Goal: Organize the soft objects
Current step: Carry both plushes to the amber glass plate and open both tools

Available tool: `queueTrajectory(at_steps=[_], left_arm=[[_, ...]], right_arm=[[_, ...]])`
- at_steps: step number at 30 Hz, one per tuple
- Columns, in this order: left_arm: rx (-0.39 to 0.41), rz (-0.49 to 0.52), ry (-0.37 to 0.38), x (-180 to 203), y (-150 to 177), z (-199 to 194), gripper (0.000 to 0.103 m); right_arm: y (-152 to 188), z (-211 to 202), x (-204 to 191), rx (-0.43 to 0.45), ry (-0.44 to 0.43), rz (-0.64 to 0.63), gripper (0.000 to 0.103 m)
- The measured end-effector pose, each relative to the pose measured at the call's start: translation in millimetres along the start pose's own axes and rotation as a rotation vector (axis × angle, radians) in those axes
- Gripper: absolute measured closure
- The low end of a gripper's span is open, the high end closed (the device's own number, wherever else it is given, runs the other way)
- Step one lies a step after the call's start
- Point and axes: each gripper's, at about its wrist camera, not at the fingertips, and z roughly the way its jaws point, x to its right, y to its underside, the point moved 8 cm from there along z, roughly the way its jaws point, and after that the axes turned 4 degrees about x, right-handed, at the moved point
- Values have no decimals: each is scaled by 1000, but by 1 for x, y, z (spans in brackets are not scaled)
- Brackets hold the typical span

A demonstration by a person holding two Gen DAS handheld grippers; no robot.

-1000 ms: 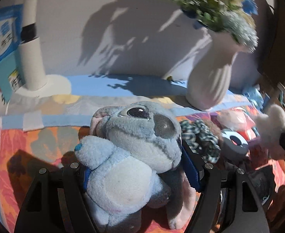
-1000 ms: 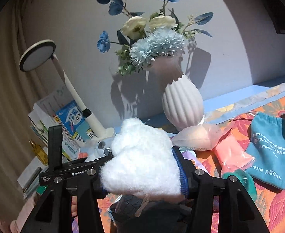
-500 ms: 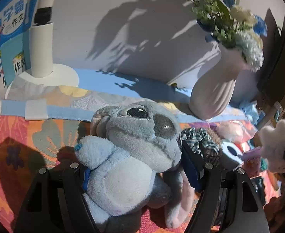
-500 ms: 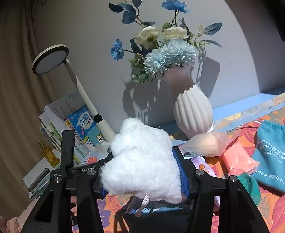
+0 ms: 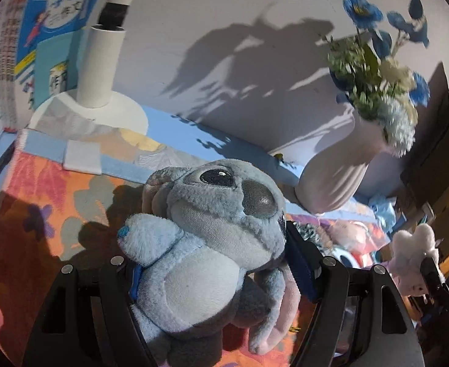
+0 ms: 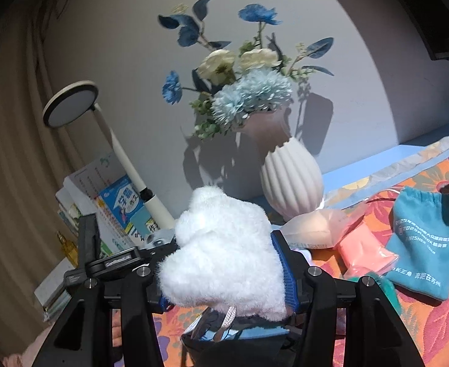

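My left gripper (image 5: 215,263) is shut on a grey-blue Stitch plush toy (image 5: 212,244) and holds it above the orange flowered cloth (image 5: 41,189). My right gripper (image 6: 224,263) is shut on a fluffy white plush (image 6: 224,250), held above a dark bag or bin (image 6: 239,339) whose contents are hard to make out. The white plush and right gripper also show at the far right of the left wrist view (image 5: 414,257). The left gripper's body shows left of the white plush in the right wrist view (image 6: 108,263).
A white ribbed vase (image 6: 291,180) with blue and white flowers stands by the wall. A white desk lamp (image 5: 99,70) and stacked books (image 6: 117,208) are at the left. A teal drawstring pouch (image 6: 420,241), pink packets (image 6: 365,253) and a checked scrunchie (image 5: 310,232) lie on the cloth.
Both grippers have risen and drifted left with their toys still held; the lamp base and books loom nearer in the left wrist view, and the vase sits further right.
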Motion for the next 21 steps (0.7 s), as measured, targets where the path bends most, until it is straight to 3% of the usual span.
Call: queueTrajectory(at_steps=[10,21], left_arm=[[58,68,-7,43,-27,-33,31],[103,157,146,161,-54,-49,31]], right_arm=[[-42,-33,-2,36,14,1,50],[-106,-91,21,118,99,-31,50]])
